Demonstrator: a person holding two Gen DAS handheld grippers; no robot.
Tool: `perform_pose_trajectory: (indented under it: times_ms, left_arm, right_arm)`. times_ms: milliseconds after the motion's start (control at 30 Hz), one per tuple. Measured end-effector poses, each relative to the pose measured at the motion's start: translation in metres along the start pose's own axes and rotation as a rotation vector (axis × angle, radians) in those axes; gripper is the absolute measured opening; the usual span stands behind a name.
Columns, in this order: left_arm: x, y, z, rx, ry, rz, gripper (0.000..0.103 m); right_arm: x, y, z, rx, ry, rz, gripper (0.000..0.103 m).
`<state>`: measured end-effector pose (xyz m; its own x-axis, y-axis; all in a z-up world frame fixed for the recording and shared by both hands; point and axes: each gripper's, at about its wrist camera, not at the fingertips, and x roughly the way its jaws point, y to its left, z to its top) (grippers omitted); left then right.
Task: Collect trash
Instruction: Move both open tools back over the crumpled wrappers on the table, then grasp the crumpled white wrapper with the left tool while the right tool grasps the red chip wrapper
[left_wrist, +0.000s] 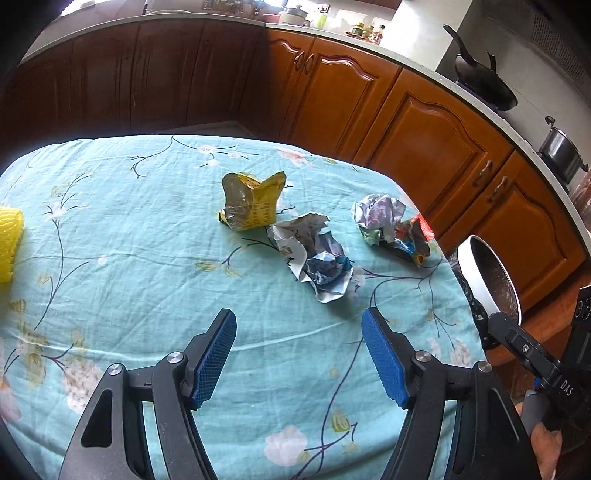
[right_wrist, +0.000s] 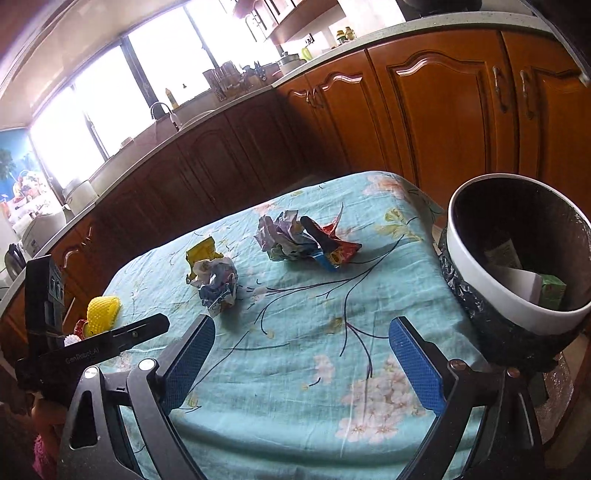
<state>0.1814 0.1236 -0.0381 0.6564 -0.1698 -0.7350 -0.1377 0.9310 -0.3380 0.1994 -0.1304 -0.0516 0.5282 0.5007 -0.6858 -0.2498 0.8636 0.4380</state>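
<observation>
Both my hand-held grippers, left (left_wrist: 299, 325) and right (right_wrist: 301, 334), gape empty. Risk: pads snag loose tablecloth (left_wrist: 129, 258) with crumpled wrapper (left_wrist: 317, 258); bin (right_wrist: 480, 291) off bench edge, drop may miss.

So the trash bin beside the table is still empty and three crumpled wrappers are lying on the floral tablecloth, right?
Not quite: the trash bin isn't empty. The right wrist view shows a green carton and white paper inside it. The three crumpled wrappers do lie on the floral tablecloth.
</observation>
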Motion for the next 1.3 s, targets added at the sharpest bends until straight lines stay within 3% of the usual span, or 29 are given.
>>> perform_pose_trajectory:
  times_ms: [300,400,567,800,900,967,1000,1100,1300]
  left_arm:
    - [0.027,-0.003,0.022,0.004,0.026,-0.010,0.068]
    - [0.041,-0.006,0.030,0.017,0.041,-0.017,0.058]
    - [0.065,-0.009,0.041,0.025,0.060,-0.003,0.054]
    - [0.094,-0.012,0.049,0.031,0.093,0.008,0.050]
    - [0.101,-0.015,0.049,0.038,0.102,-0.004,0.037]
    - [0.101,-0.019,0.048,0.052,0.093,-0.001,0.027]
    - [0.100,-0.020,0.048,0.061,0.089,-0.003,0.023]
    - [0.096,-0.023,0.046,0.084,0.085,-0.007,0.017]
    - [0.077,-0.028,0.034,0.102,0.068,-0.037,0.013]
  right_arm:
    - [0.025,-0.010,0.029,0.000,-0.020,-0.018,0.095]
    - [0.037,-0.016,0.038,0.002,-0.017,-0.045,0.085]
    - [0.065,-0.025,0.047,0.001,0.035,-0.053,0.073]
    - [0.095,-0.027,0.051,-0.026,0.091,-0.048,0.070]
    - [0.103,-0.027,0.049,-0.032,0.115,-0.047,0.046]
    - [0.104,-0.027,0.047,-0.032,0.126,-0.047,0.015]
    - [0.103,-0.027,0.046,-0.031,0.126,-0.042,0.010]
    - [0.093,-0.025,0.041,-0.033,0.109,-0.037,0.001]
    - [0.063,-0.024,0.032,-0.022,0.068,-0.021,0.000]
